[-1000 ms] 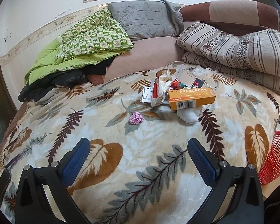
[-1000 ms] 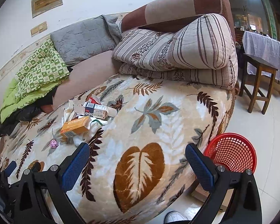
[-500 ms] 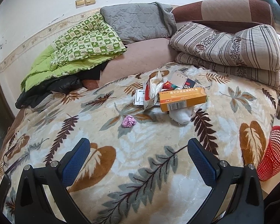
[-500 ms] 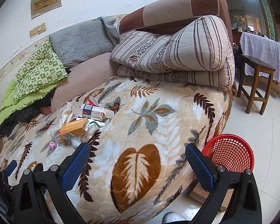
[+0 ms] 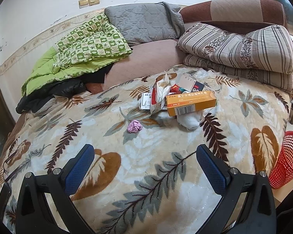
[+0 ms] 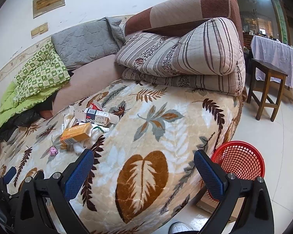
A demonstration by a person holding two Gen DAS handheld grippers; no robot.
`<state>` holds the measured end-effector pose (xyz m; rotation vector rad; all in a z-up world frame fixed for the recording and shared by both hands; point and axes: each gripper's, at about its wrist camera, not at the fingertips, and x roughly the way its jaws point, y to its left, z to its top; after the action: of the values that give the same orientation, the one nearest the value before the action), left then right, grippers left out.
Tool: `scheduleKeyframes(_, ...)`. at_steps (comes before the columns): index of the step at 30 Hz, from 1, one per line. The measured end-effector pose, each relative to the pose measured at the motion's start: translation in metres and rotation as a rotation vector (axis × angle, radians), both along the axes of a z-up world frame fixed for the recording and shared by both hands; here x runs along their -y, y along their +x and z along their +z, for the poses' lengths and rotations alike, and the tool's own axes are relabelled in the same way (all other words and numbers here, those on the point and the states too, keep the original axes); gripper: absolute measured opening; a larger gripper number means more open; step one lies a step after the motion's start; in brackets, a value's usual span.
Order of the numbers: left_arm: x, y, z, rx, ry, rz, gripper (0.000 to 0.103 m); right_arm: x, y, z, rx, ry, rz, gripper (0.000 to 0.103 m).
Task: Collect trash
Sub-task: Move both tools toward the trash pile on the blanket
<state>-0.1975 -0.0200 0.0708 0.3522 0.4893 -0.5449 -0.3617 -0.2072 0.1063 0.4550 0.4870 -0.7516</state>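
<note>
From the left wrist view, the leaf-pattern blanket (image 5: 146,165) fills most of the picture. The orange box (image 5: 191,103) is the landmark here. Just left of it stands a crumpled white wrapper (image 5: 159,95), and behind it lie some small cartons (image 5: 193,83). A white tissue wad (image 5: 189,120) lies just below the box and touches it. A crumpled pink paper (image 5: 134,126) lies alone, down and left of the box, nearer to the camera. The left gripper (image 5: 145,156) hangs above the blanket with its blue pads wide apart; it holds nothing and touches nothing. This view shows only an edge of the red basket (image 5: 289,159), far right of the box. Behind the box are a green checked quilt (image 5: 84,44), a grey cushion (image 5: 144,23) and a striped folded quilt (image 5: 240,46).

The right wrist view shows what the first one does not: the whole red basket (image 6: 238,161) on the pale tiled floor (image 6: 283,156), beside the bed, well apart from the orange box (image 6: 76,133). It also shows a wooden stool (image 6: 267,89), a table with a pale cloth (image 6: 277,56), and the tip of a white shoe (image 6: 178,228) at the bottom edge. The right gripper (image 6: 143,159) is wide open too, and empty, over the blanket edge. The pink paper (image 6: 53,151) lies just left of the box.
</note>
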Motion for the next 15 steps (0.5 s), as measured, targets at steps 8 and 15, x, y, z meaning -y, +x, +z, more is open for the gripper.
scheduleKeyframes(8, 0.0013, 0.0010, -0.0012, -0.024, -0.002, -0.019, 0.103, 0.0016, 0.0030, -0.0019, -0.009, -0.002, 0.009, 0.103)
scheduleKeyframes(15, 0.0034, 0.0066, 0.0009, -0.072, -0.019, -0.041, 0.103, -0.0002, 0.0098, -0.0037, -0.035, -0.016, 0.019, 0.103)
